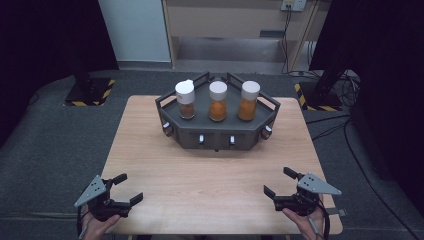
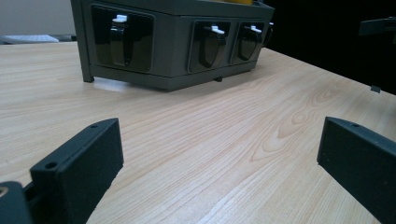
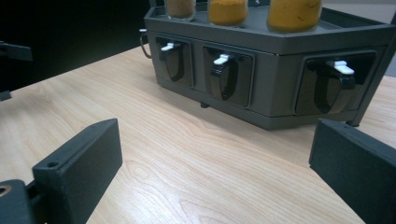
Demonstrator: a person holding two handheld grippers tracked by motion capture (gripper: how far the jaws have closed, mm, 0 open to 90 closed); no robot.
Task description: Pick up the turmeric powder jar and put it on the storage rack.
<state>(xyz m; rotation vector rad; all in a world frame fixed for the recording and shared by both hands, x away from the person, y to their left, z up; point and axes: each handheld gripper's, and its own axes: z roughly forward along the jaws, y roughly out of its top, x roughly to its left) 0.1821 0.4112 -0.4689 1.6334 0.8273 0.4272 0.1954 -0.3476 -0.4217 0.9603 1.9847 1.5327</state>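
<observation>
A dark grey angular rack (image 1: 218, 134) stands at the far middle of the wooden table (image 1: 215, 180). On it stand three white-capped jars: a brown-filled one (image 1: 185, 100) at left, an orange one (image 1: 218, 101) in the middle, another orange one (image 1: 249, 101) at right. Black levers with white tips line the rack's front faces (image 3: 224, 74) (image 2: 210, 44). My left gripper (image 1: 128, 188) is held open near the table's front left corner. My right gripper (image 1: 280, 182) is open near the front right. Nothing lies between either pair of jaws.
Bare wood lies between the grippers and the rack. Grey carpet (image 1: 55, 135) surrounds the table. Black stands with yellow-striped bases (image 1: 90, 92) and cables (image 1: 345, 85) sit on the floor behind. The other gripper's jaw tip (image 2: 377, 25) shows at the edge of the left gripper view.
</observation>
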